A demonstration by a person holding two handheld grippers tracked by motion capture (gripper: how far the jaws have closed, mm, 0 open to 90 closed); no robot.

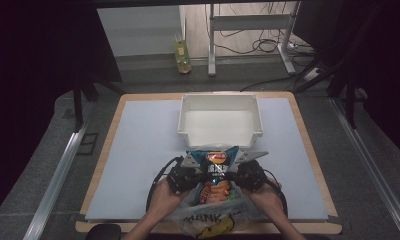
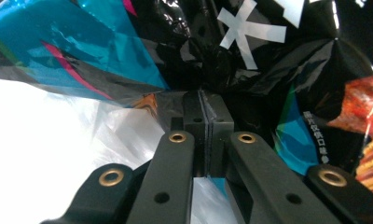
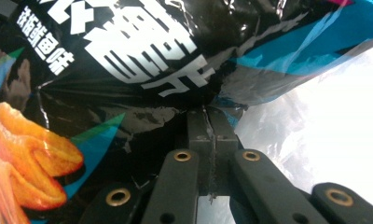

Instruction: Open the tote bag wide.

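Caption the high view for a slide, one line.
Both grippers, left gripper and right gripper, pinch a black-and-blue snack bag above a clear plastic bag, near the white bin.

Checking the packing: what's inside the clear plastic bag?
The clear plastic bag holds a black-and-teal snack packet poking from its mouth; the packet's lower part is blurred behind film and hands.

Directly ahead of both grippers, the white bin (image 1: pixel 220 122) blocks the way forward; its near wall stands just beyond the snack bag (image 1: pixel 215 170) pinched between them. To the left gripper's (image 1: pixel 190 176) left and the right gripper's (image 1: pixel 238 175) right, the blue mat (image 1: pixel 138 150) lies open. Under the hands, a clear plastic bag (image 1: pixel 213 217) crowds the near table edge.
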